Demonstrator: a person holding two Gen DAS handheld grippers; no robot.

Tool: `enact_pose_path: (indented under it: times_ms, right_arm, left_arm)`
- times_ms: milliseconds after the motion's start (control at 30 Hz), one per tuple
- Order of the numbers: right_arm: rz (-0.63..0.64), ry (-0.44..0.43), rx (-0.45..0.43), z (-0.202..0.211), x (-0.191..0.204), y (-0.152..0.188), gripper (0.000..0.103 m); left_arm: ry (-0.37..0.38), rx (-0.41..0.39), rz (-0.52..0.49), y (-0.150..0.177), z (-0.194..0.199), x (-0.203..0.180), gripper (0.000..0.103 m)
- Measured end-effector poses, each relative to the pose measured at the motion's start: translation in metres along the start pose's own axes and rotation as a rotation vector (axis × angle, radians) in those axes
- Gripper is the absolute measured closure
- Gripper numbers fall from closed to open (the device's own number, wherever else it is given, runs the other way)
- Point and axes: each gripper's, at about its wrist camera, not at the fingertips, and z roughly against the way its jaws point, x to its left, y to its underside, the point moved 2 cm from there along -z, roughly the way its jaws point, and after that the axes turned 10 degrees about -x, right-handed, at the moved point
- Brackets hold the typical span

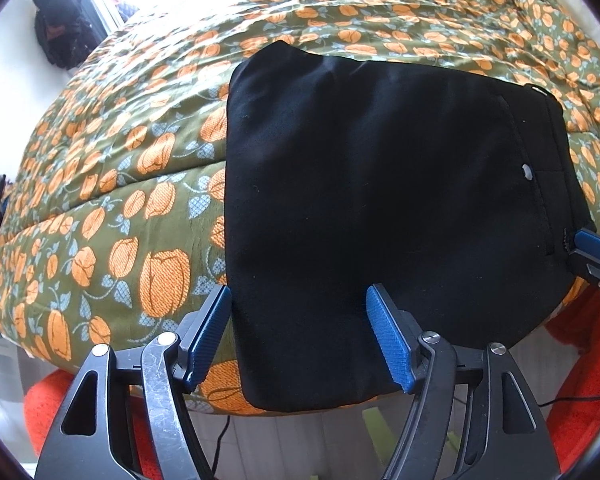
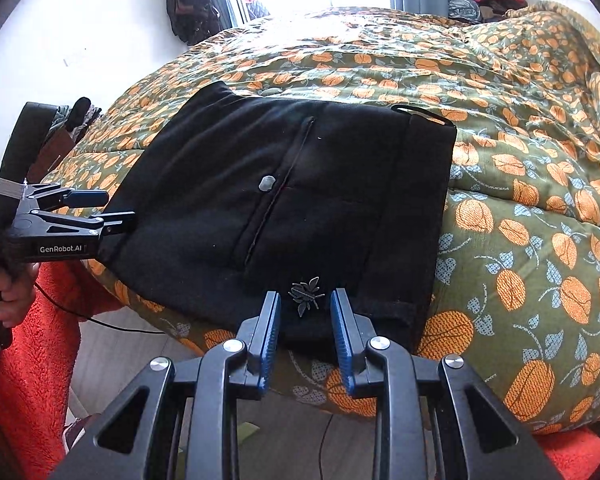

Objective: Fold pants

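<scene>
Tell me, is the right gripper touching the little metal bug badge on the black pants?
Apart. The right wrist view shows the right gripper with the badge between its blue fingers, dark pants fabric visible on each side.

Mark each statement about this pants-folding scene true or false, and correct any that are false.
1. The black pants lie folded on a bedspread printed with orange flowers. True.
2. The left gripper is clamped tight on the pants. False: its jaws stand wide apart, with the pants' edge between them but not pinched.
3. A small pale button shows on the pants. True.
4. The pants hang from a hook on the wall. False: they rest flat on the bed.
5. The right gripper has its jaws on either side of a metal insect-shaped badge. True.
</scene>
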Motion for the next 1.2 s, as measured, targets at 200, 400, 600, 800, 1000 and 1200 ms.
enact_pose_path:
  times_ms: [200,400,600,800,1000,1200]
  right_arm:
    - [0.008,-0.012,-0.008,-0.004,-0.001,0.006,0.076]
    - [0.010,-0.018,-0.013,-0.002,0.000,0.008,0.076]
    - [-0.016,-0.044,-0.050,0.011,-0.004,0.005,0.075]
    - [-0.155,-0.048,-0.173,0.044,-0.028,0.003,0.037]
    - [-0.301,-0.069,-0.140,0.032,-0.058,-0.001,0.037]
    - [-0.318,-0.096,-0.078,0.015,-0.075,-0.012,0.037]
  left_arm:
    - [-0.036,-0.013,-0.023,0.009,-0.011,-0.002,0.019]
    - [-0.015,-0.009,0.033,0.011,-0.015,0.010,0.005]
    - [0.106,-0.002,0.159,0.011,-0.007,0.038,0.006]
    - [0.153,-0.018,0.225,0.011,-0.005,0.063,0.007]
    - [0.213,-0.024,0.202,-0.002,-0.012,0.054,0.007]
    - [0.197,0.000,0.153,-0.002,-0.025,0.041,0.007]
